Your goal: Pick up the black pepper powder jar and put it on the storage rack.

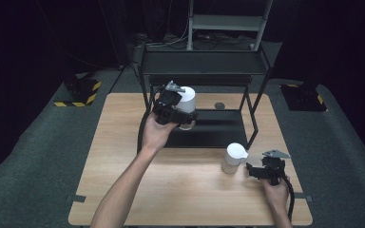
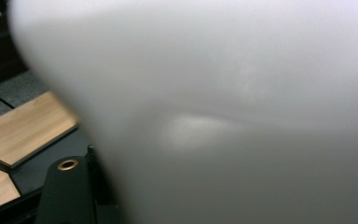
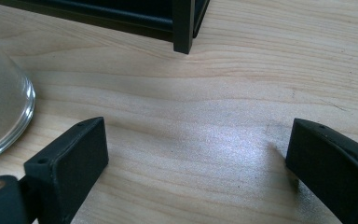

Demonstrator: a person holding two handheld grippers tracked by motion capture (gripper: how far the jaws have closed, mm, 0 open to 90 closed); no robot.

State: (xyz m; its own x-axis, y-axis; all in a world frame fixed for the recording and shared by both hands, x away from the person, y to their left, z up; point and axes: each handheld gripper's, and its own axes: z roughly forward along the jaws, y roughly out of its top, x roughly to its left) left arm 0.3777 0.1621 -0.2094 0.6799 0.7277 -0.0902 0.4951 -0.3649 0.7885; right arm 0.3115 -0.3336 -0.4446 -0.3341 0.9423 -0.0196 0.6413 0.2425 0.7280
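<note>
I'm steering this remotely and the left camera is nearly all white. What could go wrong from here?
The left gripper holds a white cup up by the black rack; with its camera blocked, the cup could knock the rack's frame. How firm the grip is cannot be judged, so it might slip. The right gripper, open, sits close to the second white cup and could tip it.
</note>
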